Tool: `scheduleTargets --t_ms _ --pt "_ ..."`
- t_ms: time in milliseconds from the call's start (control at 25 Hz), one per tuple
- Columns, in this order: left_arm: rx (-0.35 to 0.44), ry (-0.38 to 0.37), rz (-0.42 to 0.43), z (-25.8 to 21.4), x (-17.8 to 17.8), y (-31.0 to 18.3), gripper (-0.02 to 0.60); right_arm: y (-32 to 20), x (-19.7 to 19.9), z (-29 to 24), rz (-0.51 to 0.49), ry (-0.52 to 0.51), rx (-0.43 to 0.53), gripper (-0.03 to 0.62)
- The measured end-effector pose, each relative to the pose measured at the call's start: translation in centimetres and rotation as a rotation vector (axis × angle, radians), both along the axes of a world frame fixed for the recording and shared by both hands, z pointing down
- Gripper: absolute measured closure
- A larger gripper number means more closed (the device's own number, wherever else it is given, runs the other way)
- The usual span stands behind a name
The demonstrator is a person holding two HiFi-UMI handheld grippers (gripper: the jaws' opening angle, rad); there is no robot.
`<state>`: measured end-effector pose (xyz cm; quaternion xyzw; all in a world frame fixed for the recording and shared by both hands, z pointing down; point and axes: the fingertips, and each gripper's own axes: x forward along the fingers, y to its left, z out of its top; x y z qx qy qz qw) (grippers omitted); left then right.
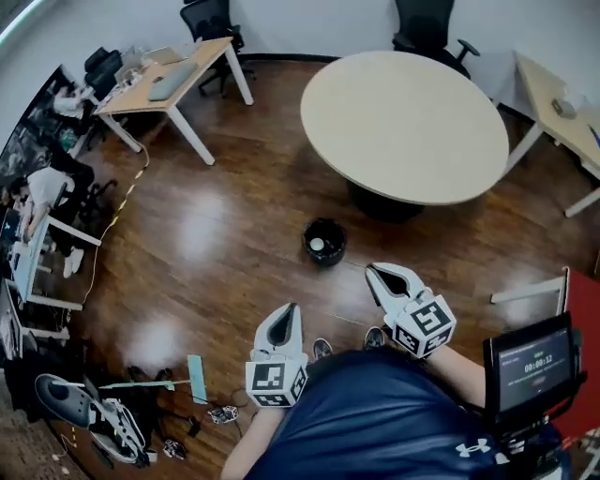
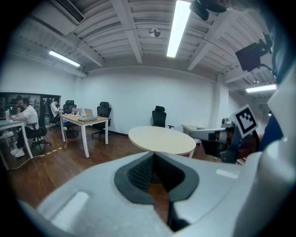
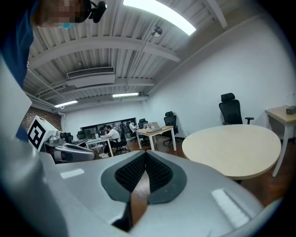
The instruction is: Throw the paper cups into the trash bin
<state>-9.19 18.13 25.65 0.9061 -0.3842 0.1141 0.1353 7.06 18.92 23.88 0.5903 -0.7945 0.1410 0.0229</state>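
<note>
Head view: the black trash bin (image 1: pixel 326 253) stands on the wooden floor (image 1: pixel 216 244) at the centre of the frame, just below the round table (image 1: pixel 403 122). 1 small white round thing lies inside it, most likely a paper cup (image 1: pixel 317 245). I count 1 bin, 1 cup, and 0 cups on the table or floor. The left gripper (image 1: pixel 292 307) sits at lower centre and the right gripper (image 1: pixel 368 269) just right of it. Both point toward the bin, their jaws are pressed together, and they carry nothing. 2 office chairs (image 1: pixel 427 23) stand along the top edge.

Left gripper view: the left gripper (image 2: pixel 153 155) has its ridged pads meeting at the tip, with nothing between them. The round table (image 2: pixel 162 139) is bare at mid-frame, and no cup shows.

Right gripper view: the right gripper (image 3: pixel 145 156) is likewise fully closed and empty. The table (image 3: pixel 231 143) at the right is bare.

As a judgement, a paper cup is very light, thin-walled and easily crushed. A gentle pinch across the side wall just under the stiffer rolled rim would hold it best.
</note>
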Motion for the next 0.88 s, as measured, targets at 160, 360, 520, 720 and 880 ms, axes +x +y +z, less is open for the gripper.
scheduleTargets --t_ms 160,360,520,720,880 --pt "-0.015 0.001 0.04 -0.4 -1.0 1.5 0.578 1.9 -1.1 -1.1 0.038 0.02 0.016 0.583" --pt "-0.019 -0.008 0.096 -0.7 1.6 0.8 0.578 1.9 0.6 -1.2 0.076 0.013 0.026 0.583" --pt "-0.01 -0.01 0.155 -1.7 3.7 1.7 0.578 3.7 2.3 -1.8 0.123 0.004 0.024 0.583" --pt "-0.001 -0.004 0.192 -3.4 9.3 5.4 0.577 8.1 7.6 -3.0 0.15 -0.033 0.021 0.585" --pt "-0.01 -0.001 0.225 -2.6 10.4 5.6 0.578 8.3 8.5 -3.0 0.179 -0.062 0.032 0.585"
